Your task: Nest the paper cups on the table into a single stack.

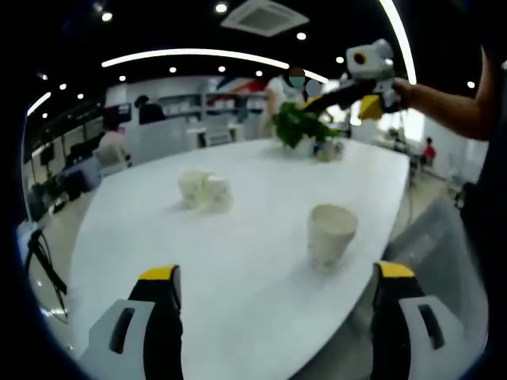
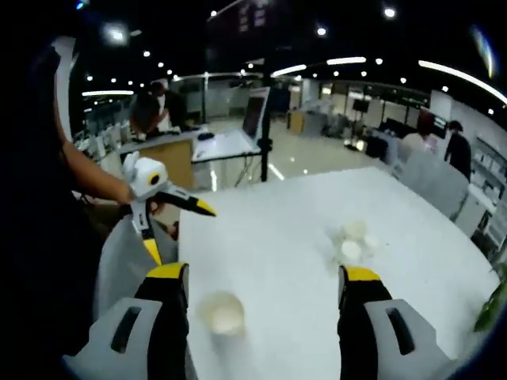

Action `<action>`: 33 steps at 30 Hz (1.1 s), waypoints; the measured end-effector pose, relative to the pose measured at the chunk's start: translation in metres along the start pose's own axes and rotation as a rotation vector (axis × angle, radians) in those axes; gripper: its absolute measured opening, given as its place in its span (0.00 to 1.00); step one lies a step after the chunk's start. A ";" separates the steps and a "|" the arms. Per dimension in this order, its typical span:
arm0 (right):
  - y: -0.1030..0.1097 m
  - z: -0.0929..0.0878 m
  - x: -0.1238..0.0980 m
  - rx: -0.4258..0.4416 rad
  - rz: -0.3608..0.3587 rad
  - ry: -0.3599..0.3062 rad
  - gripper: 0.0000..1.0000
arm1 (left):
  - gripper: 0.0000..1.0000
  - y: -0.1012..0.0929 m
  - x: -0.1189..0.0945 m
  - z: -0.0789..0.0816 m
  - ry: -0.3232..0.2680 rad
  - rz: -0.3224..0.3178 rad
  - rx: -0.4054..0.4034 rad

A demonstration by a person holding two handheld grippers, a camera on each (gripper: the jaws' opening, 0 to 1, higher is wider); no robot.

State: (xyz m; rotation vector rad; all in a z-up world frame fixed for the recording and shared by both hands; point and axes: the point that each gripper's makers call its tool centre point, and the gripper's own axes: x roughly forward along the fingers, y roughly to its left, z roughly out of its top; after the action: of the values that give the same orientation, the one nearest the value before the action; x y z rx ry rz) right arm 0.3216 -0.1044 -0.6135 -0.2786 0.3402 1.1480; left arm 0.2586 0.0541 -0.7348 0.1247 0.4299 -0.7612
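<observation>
In the left gripper view, we are holding the left gripper (image 1: 273, 297) with its jaws spread wide and nothing between them. We are looking across the white table (image 1: 253, 317) at a single paper cup (image 1: 330, 234) standing upright just ahead of the jaws, a little toward the right one. Farther on, two more cups (image 1: 204, 191) are sitting close together, well apart from the single one. The right gripper (image 1: 366, 81) is hovering high above the far side of the table, near a green plant (image 1: 297, 124). We are judging these cups to be light, thin-walled and easy to crush or tip, so we would be taking hold gently around the upper wall, just under the rim.

In the right gripper view, we are holding the right gripper (image 2: 257, 317) open and empty too. The single cup (image 2: 221, 313) is lying between its jaws in the picture, nearer the left one, though probably below them rather than within reach. The pair of cups (image 2: 349, 241) is sitting farther out on the table (image 2: 277, 229), and the left gripper (image 2: 174, 222), jaws parted, is coming in from the left.
</observation>
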 end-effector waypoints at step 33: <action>-0.028 -0.107 -0.064 0.174 -0.359 -0.181 1.00 | 0.99 0.015 -0.002 0.010 -0.058 0.061 0.038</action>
State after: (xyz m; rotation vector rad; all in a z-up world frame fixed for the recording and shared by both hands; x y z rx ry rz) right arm 0.3115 -0.2099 -0.6845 -0.0763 0.2170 0.7773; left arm 0.2710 0.0639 -0.7260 0.1498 0.3548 -0.7112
